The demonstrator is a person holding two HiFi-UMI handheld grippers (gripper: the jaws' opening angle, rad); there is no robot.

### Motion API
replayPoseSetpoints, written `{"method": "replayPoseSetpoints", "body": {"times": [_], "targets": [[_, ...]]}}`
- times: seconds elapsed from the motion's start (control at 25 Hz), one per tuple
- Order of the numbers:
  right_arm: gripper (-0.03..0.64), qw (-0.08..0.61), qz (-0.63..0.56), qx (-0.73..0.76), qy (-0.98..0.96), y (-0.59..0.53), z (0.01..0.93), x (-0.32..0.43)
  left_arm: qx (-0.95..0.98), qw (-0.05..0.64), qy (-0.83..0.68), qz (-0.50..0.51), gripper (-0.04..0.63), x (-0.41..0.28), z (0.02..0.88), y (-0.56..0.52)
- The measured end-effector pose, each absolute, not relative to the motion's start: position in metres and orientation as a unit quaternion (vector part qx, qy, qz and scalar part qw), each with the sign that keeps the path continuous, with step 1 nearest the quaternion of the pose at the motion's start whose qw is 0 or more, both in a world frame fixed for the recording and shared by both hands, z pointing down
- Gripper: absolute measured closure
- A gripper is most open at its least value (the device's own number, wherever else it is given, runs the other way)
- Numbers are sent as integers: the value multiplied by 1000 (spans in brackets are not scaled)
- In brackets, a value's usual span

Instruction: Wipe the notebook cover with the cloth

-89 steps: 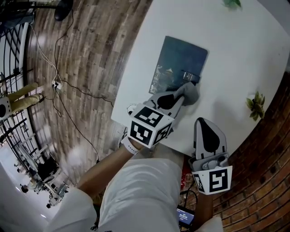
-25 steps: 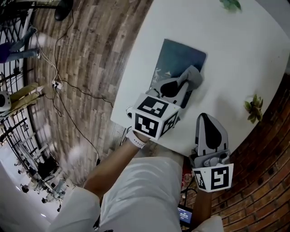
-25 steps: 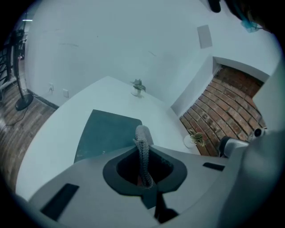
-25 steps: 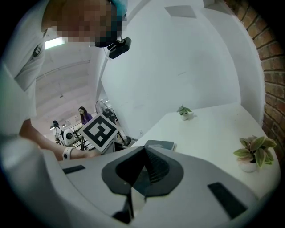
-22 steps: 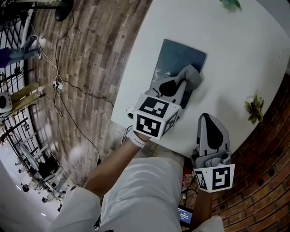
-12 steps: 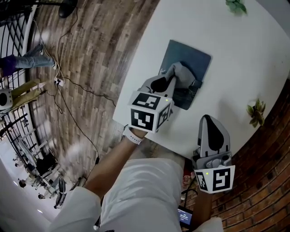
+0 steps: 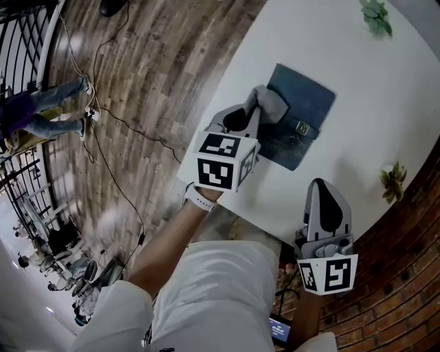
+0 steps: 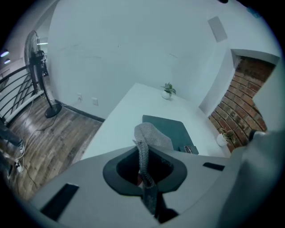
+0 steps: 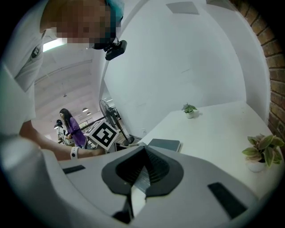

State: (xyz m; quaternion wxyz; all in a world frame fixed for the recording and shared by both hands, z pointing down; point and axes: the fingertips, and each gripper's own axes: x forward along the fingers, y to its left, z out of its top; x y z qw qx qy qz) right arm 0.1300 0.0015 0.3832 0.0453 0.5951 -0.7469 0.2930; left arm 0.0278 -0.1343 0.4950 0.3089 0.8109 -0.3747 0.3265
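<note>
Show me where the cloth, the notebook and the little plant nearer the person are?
cloth [image 7: 270,104]: head view, middle of the bunched grey fabric.
notebook [image 7: 307,103]: head view, bare dark cover right of the cloth.
nearer plant [image 7: 393,182]: head view, its green leaves.

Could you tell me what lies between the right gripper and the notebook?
Only bare table lies between the right gripper and the notebook, as the head view shows.

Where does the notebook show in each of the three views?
Head view: notebook upper centre, beside the left gripper.
Left gripper view: notebook centre, behind the cloth.
Right gripper view: notebook small, above the jaws.
Shared landmark: potted plant at the far edge of the table.
</note>
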Motion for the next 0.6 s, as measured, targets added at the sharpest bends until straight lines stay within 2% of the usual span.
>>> {"method": "replayPoseSetpoints", "body": {"times": [0.2,0.6], "targets": [[612,47,292,591,-750,-1,382,127,817,279,-411,292,566,22,465,-147],[612,41,293,594,-748,-4,380,129,847,321,-372,203,566,69,414,-141]]}}
